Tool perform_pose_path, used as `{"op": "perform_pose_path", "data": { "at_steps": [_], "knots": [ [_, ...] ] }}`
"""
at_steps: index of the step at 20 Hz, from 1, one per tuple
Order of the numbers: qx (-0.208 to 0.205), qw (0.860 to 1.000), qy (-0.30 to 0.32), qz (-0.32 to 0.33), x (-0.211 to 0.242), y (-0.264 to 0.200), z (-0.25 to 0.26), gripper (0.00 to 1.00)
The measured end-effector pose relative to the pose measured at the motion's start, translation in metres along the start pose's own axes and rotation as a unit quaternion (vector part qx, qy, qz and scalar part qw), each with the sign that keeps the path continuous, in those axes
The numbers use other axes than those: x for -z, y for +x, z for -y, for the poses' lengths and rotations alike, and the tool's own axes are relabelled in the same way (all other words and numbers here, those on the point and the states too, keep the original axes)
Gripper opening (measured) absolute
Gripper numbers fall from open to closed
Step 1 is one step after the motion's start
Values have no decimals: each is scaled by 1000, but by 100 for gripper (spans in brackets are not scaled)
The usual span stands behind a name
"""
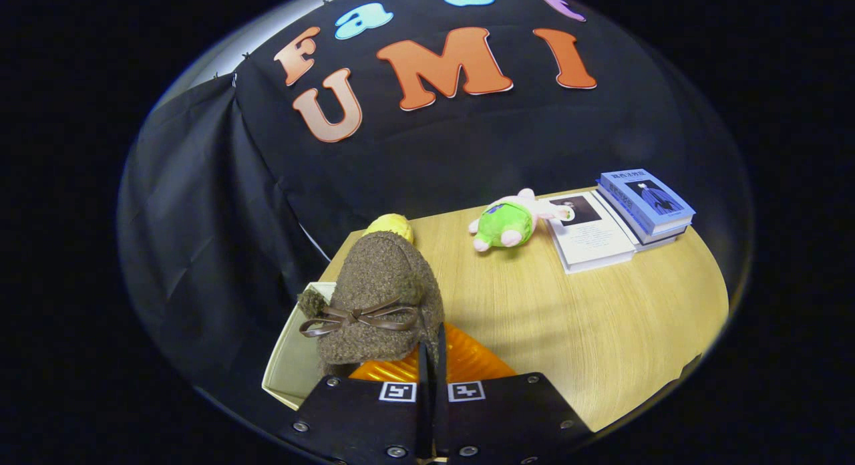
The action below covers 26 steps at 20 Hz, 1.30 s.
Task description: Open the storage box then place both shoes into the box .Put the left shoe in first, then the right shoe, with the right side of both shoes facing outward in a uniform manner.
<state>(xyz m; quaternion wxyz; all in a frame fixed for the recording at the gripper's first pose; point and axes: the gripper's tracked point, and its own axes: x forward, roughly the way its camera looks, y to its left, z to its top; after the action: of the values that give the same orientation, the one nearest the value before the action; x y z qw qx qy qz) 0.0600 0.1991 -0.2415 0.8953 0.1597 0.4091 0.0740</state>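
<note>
The gripper (431, 378) holds its two fingers drawn almost together, with only a thin dark slit between them. They appear to pinch the rear edge of a brown fuzzy slipper-like shoe (381, 298), though the contact point is hard to make out, since the fingers meet right at the shoe's rim. The shoe has a curly woolly upper and a thin brown leather bow (357, 318) tied across its front. It hangs just ahead of the fingers, its toe pointing away from the camera.

Directly under the shoe sits a cream-white rectangular storage box (288, 365) at the near corner of the light wooden table (601, 318), with its pale inner wall showing beside the shoe. A ribbed translucent orange panel (467, 361), probably the box's door or lid, lies just ahead of the fingers, below the shoe's heel.

Beyond the shoe a small yellow rounded object (391, 224) peeks out, mostly hidden. Farther across the table lies a plush toy with a green body and pink limbs (507, 221), touching a white open book (588, 234). A stack of blue-covered books (644, 204) rests on the far side of that white book.
</note>
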Motion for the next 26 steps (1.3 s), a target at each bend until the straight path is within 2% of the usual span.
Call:
{"op": "perform_pose_path", "data": {
  "at_steps": [6,10,15,18,20,23,26],
  "knots": [
    [-34,999,4,-22,10,15,-62,3],
    [-40,999,-6,-36,22,28,-89,3],
    [-19,998,-27,-60,48,49,-98,3],
    [9,997,-33,-64,56,53,-89,4],
    [30,998,-27,-57,56,53,-80,9],
    [57,996,-41,-52,55,53,-68,22],
    [29,997,-47,-60,60,48,-79,42]
  ]
}}
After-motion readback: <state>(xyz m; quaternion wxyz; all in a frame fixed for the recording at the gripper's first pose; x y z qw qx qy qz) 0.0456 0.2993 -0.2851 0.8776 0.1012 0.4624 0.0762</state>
